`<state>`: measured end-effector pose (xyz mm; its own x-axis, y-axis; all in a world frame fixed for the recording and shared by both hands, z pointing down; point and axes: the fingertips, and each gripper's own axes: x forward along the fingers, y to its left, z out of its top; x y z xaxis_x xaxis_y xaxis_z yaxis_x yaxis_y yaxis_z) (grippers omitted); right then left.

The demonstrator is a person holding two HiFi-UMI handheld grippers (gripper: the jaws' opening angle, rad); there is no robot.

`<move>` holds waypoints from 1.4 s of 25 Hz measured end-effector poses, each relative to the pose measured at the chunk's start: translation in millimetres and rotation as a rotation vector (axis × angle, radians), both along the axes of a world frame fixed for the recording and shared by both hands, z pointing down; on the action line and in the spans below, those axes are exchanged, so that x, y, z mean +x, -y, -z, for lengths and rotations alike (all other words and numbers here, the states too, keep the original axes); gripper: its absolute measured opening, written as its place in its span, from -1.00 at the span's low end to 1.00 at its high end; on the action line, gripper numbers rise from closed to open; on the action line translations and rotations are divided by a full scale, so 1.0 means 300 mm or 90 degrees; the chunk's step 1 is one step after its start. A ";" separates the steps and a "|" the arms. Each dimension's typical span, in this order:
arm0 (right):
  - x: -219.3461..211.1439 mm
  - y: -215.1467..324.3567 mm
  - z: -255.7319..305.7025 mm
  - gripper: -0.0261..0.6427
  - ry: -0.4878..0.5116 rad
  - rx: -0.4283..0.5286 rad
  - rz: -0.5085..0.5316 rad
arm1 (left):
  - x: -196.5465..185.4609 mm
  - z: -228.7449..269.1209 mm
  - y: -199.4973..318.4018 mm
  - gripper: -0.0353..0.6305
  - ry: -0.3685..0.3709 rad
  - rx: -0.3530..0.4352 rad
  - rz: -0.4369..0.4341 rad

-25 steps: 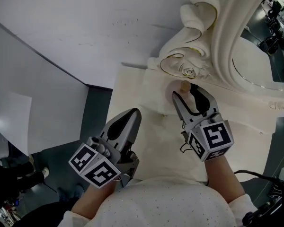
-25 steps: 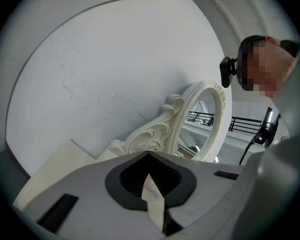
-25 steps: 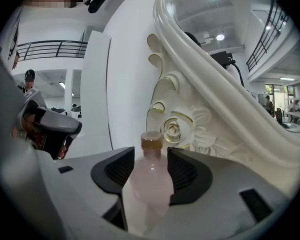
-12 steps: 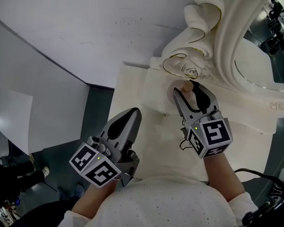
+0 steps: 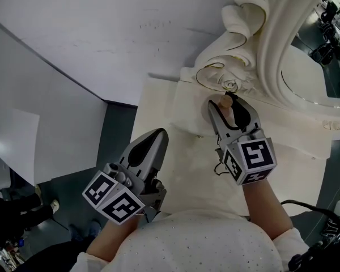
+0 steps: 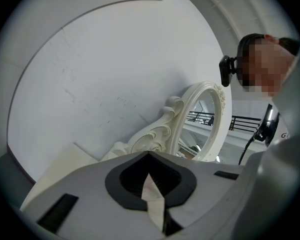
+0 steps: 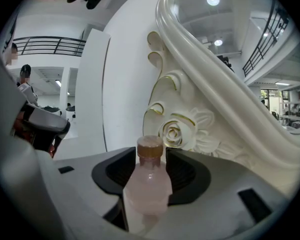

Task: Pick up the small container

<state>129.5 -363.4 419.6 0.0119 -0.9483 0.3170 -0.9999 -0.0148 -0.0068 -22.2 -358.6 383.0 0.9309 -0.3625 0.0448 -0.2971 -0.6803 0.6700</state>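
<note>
The small container (image 7: 146,186) is a little bottle with a pale pink, translucent body and a tan cap (image 7: 150,147). It stands upright at lower centre of the right gripper view and just right of centre in the head view. We judge it light, with smooth rounded walls that could slip under a loose hold. Whether it is glass or plastic we cannot tell, so we treat it as breakable and apply moderate force only. We would take hold on the widest part of the body, below the shoulder. The narrow neck and the cap offer too little surface and could let the bottle tip. The right claw (image 5: 225,104) straddles the bottle with one jaw on each side. Its jaws have just been closing, but they stand apart and we do not see the pads pressing on the body yet. The bottle rests on the cream worktop (image 5: 158,103). Just beyond it, toward the top of the head view, are the carved rose (image 7: 176,130) and the ornate white mirror frame (image 5: 238,33). We judge the room behind the bottle tight, so a straight lift looks safer than a push forward. The left claw (image 5: 158,136), at lower left of the head view, is closed on nothing and well apart from the bottle.
</note>
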 end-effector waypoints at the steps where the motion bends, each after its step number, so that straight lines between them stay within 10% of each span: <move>1: 0.001 0.001 0.000 -0.34 0.002 0.000 -0.001 | -0.002 0.001 0.001 -0.89 0.000 0.000 0.001; 35: 0.000 0.015 0.018 -0.50 -0.009 0.004 -0.008 | -0.168 0.046 0.009 -0.89 0.014 0.027 0.050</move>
<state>129.5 -368.0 414.3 0.0287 -0.9502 0.3103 -0.9996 -0.0279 0.0069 -72.6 -361.2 369.2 0.8988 -0.4358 0.0482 -0.3647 -0.6821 0.6339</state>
